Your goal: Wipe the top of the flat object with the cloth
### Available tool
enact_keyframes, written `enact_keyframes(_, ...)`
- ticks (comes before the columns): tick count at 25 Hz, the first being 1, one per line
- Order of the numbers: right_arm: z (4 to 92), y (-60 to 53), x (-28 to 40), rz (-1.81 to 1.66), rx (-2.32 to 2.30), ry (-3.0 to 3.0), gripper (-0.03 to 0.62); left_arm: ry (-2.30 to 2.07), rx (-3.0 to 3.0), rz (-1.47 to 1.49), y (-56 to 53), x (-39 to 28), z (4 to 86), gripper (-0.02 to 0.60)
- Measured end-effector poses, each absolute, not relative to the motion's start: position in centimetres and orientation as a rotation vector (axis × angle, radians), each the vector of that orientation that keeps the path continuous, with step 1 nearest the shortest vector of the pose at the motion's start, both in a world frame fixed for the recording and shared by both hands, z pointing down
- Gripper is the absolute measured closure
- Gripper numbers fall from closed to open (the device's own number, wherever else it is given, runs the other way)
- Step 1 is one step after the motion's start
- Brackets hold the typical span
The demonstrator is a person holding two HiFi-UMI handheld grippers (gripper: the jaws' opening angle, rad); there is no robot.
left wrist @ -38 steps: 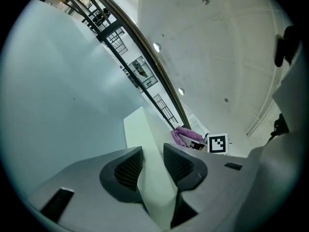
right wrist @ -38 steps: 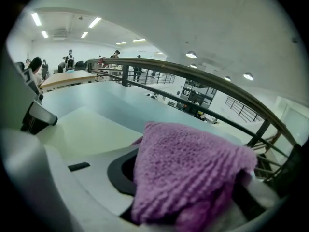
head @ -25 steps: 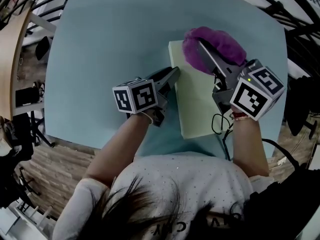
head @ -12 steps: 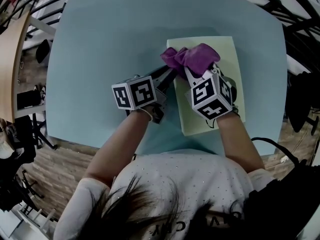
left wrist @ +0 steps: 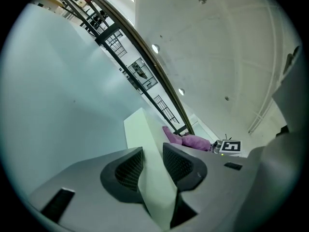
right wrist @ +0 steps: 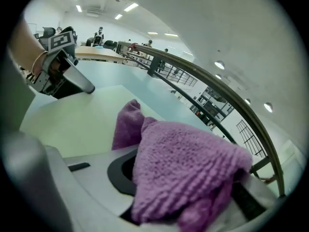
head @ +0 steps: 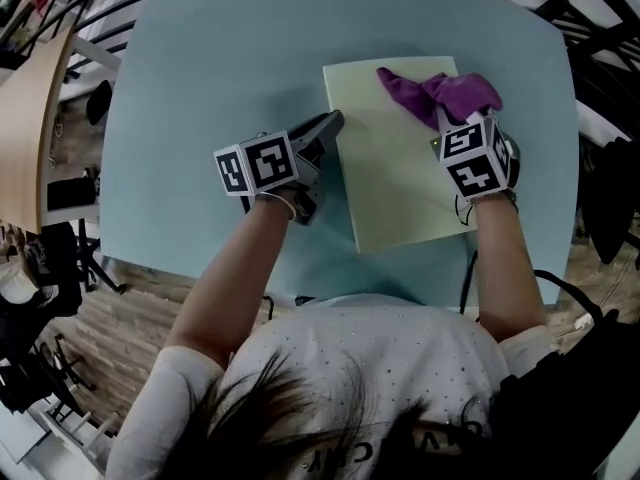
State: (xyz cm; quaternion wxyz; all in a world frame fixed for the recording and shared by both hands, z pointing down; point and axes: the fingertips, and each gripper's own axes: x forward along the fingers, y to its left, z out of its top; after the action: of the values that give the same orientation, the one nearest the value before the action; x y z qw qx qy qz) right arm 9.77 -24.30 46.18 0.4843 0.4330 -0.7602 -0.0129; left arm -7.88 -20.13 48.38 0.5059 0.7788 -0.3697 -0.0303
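A pale green flat board (head: 395,168) lies on the light blue table (head: 200,88). My left gripper (head: 328,128) is shut on the board's left edge; in the left gripper view the board (left wrist: 145,144) runs between both ribbed pads (left wrist: 126,170). A purple cloth (head: 440,93) rests on the board's far right corner, with my right gripper (head: 442,118) shut on it. The right gripper view shows the cloth (right wrist: 183,168) bunched over its jaws and hiding them, with a tail trailing onto the board (right wrist: 82,120). The left gripper (right wrist: 65,76) shows beyond, at that view's left.
The table's near edge (head: 330,293) runs just in front of the person's body. Wooden floor and chair legs (head: 60,268) lie to the left. A dark railing (right wrist: 212,95) and desks stand behind the table.
My right gripper has dropped and carried the cloth from the board's far left corner across to its far right corner. The left gripper has kept its hold on the left edge.
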Motion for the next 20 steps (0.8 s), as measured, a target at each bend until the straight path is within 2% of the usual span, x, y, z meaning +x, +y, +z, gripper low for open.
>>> enact_keyframes(8,45.3,-25.1,13.0,-0.078,1.149,-1.866,0.563,-0.926,1.901,-0.073,-20.3,-8.4,47.7,0.453)
enact_keyframes(14,46.6,-25.3,16.3,0.038,1.205,-1.81,0.565,-0.985,1.926,-0.074,-20.6,-8.9,48.3,0.457)
enact_keyframes(17,42.0,-24.9,13.7,-0.079,1.283,-1.955,0.565,-1.022,1.942,-0.071,-20.6,-9.0,48.1,0.457)
enact_keyframes(20,34.7,-22.3,6.0,-0.109,1.225,-2.356,0.563,-1.013,1.935,-0.075,-20.6,-9.1,48.3,0.457)
